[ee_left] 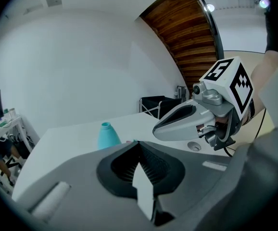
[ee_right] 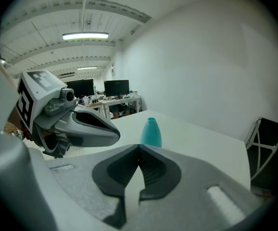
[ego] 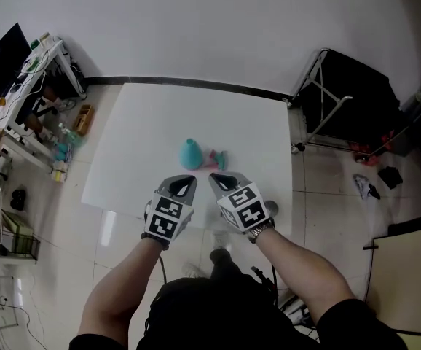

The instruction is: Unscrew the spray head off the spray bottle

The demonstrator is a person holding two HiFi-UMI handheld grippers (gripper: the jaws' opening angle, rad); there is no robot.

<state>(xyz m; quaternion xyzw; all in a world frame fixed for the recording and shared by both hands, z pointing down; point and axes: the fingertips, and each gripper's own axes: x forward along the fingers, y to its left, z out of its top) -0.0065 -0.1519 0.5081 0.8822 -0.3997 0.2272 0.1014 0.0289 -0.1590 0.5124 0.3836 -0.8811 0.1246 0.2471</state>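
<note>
The left tool (ego: 184, 184) and right tool (ego: 222, 179) hover side by side, both clenched on nothing. Just beyond their tips the teal spray bottle (ego: 190, 154) stands upright on the white tabletop (ego: 138, 144). Its spray head (ego: 216, 159) lies beside it, on the right tool's side.

A white tabletop (ego: 134, 133) carries a teal spray bottle (ego: 189, 154), upright with its neck bare. The teal-and-pink spray head (ego: 216, 159) lies just to its right, apart from it. At the near edge the left tongs (ego: 192, 179) and right tongs (ego: 213, 176) hover side by side, jaws together, empty, tips toward the bottle.
</note>
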